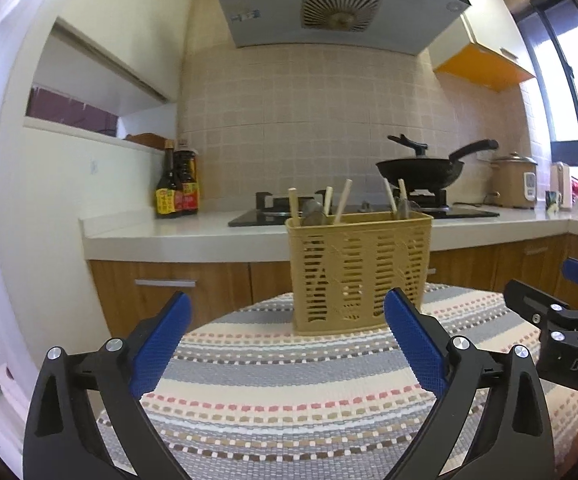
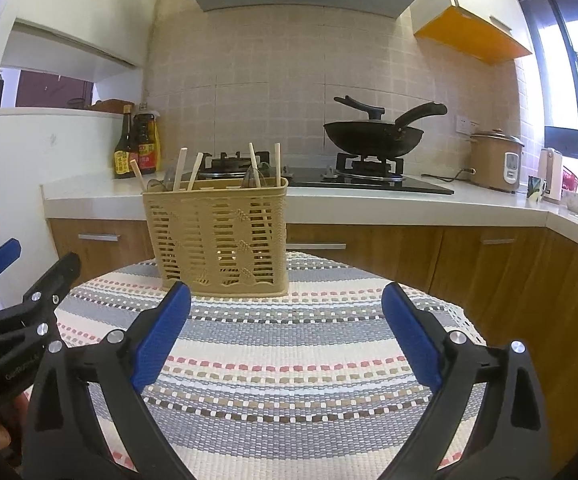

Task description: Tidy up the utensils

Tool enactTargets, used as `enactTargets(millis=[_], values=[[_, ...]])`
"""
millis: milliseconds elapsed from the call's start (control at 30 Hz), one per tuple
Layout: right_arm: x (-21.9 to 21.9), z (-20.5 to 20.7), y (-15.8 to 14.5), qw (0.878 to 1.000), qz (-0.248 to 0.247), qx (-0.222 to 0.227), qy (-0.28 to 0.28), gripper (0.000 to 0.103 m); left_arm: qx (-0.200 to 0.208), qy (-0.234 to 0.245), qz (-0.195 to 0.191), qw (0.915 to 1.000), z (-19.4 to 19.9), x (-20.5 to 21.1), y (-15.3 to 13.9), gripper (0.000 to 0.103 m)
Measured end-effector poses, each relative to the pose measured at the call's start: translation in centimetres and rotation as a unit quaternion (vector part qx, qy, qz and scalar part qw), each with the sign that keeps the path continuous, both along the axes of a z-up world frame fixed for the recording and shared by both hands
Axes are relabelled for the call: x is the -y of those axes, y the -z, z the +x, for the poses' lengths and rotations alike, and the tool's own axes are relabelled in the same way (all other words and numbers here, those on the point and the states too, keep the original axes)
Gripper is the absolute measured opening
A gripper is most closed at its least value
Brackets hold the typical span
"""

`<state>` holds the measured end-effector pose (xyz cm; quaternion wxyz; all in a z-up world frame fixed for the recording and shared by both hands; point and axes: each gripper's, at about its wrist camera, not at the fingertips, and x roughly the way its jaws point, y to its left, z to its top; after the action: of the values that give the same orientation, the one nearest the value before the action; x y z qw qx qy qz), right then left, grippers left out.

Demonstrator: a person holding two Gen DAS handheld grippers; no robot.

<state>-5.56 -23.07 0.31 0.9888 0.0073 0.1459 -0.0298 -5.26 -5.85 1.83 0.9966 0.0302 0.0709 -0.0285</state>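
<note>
Both claws, left (image 1: 287,308) and right (image 2: 286,300), gape before basket (image 1: 359,270).

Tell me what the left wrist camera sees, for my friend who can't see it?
A tan slotted utensil basket holding chopsticks and spoons stands on a round table with a striped cloth. The left gripper hangs before it, jaws open and empty, and the right gripper shows at the right edge. Behind are a stove with a black wok and sauce bottles.

Upright tan slotted basket (image 1: 359,276) at twelve o'clock on striped mat, holding wooden chopsticks (image 1: 343,201) and spoons (image 1: 314,211).
</note>
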Motion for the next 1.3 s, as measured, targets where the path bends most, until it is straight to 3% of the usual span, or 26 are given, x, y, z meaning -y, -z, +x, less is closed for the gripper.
enactTargets(millis=[133, 267, 667, 1300], values=[[0.3, 0.1, 0.0, 1.000, 0.005, -0.001, 0.005, 0.092, -0.024, 0.005, -0.016, 0.9996, 0.6, -0.6, 0.3, 0.095], [0.5, -0.1, -0.1, 1.000, 0.007, 0.003, 0.008, 0.094, -0.020, 0.002, -0.027, 0.9994, 0.4, -1.1, 0.3, 0.095], [0.1, -0.1, 0.0, 1.000, 0.001, 0.000, 0.005, 0.095, -0.019, -0.011, -0.003, 0.9998, 0.3, -0.2, 0.4, 0.095], [-0.4, -0.1, 0.2, 1.000, -0.008, -0.002, 0.001, 0.095, -0.028, -0.013, -0.003, 0.9995, 0.5, -0.3, 0.4, 0.095]])
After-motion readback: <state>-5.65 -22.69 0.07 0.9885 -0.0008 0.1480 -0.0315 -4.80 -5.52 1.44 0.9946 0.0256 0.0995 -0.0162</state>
